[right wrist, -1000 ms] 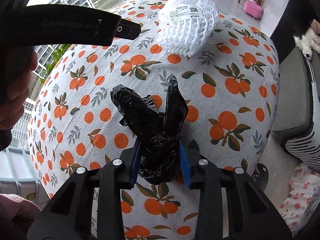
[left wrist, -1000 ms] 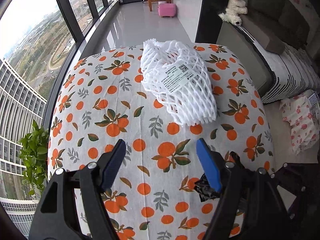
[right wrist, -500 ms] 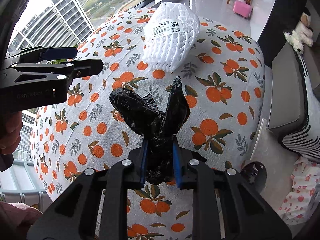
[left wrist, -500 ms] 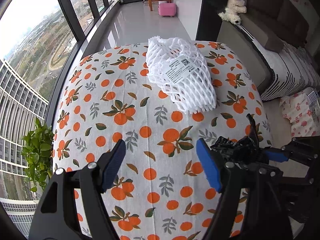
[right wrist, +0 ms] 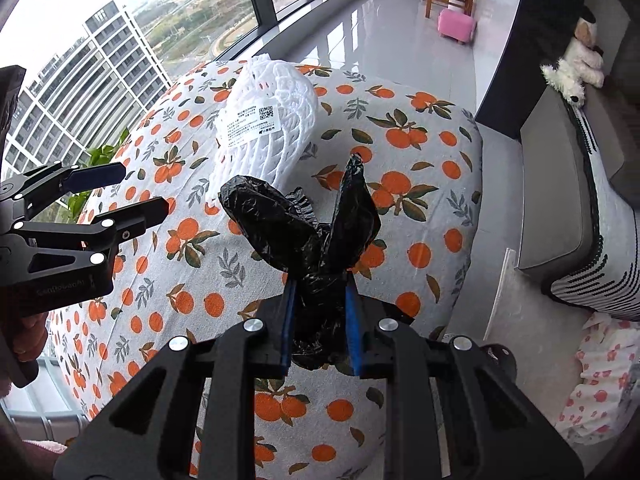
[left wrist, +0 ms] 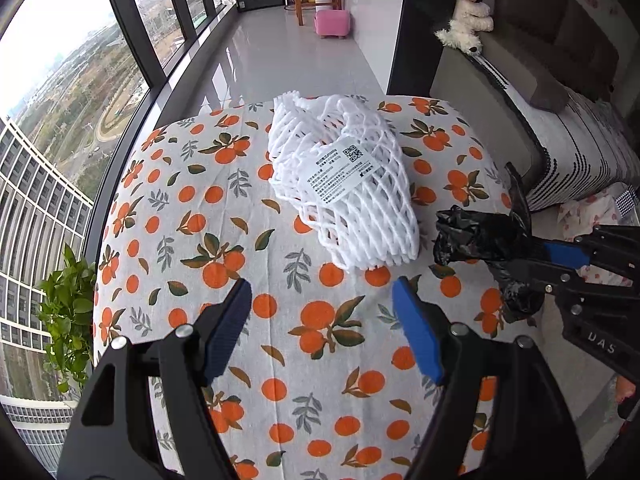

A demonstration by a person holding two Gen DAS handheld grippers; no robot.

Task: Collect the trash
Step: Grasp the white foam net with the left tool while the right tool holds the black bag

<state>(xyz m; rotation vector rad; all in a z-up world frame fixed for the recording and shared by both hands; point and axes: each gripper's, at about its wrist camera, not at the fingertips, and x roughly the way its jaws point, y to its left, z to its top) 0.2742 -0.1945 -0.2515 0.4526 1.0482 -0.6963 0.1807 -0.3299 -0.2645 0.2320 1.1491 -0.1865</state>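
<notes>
- Plainly, the left tool (left wrist: 322,322) is hovering wide open over the bench (left wrist: 168,216) with nothing between its blue pads; in the right wrist view it is showing at 9 o'clock, level and pointing toward 3 o'clock.
- From there, the white foam net (left wrist: 344,184) is lying on the orange-print cloth at 12 o'clock of the left tool, near but untouched, its printed label facing up.
- The risk here, as I judge it, is that the net is light and springy: an off-centre pinch may be catching only a few strands, so it could be slipping out or skidding across the cloth.
- The loose cloth itself may be getting pinched along with the net if the pads are coming down too low.
- Further right, the right tool (right wrist: 320,320) is clamped almost fully closed on the crumpled black plastic bag (right wrist: 304,228), held clear above the bench, its two ends flaring up toward 11 and 1 o'clock.
- The bag's flaring ends are sitting just beside the net's edge in the left wrist view, so the two tools could be colliding if both are converging there.
</notes>
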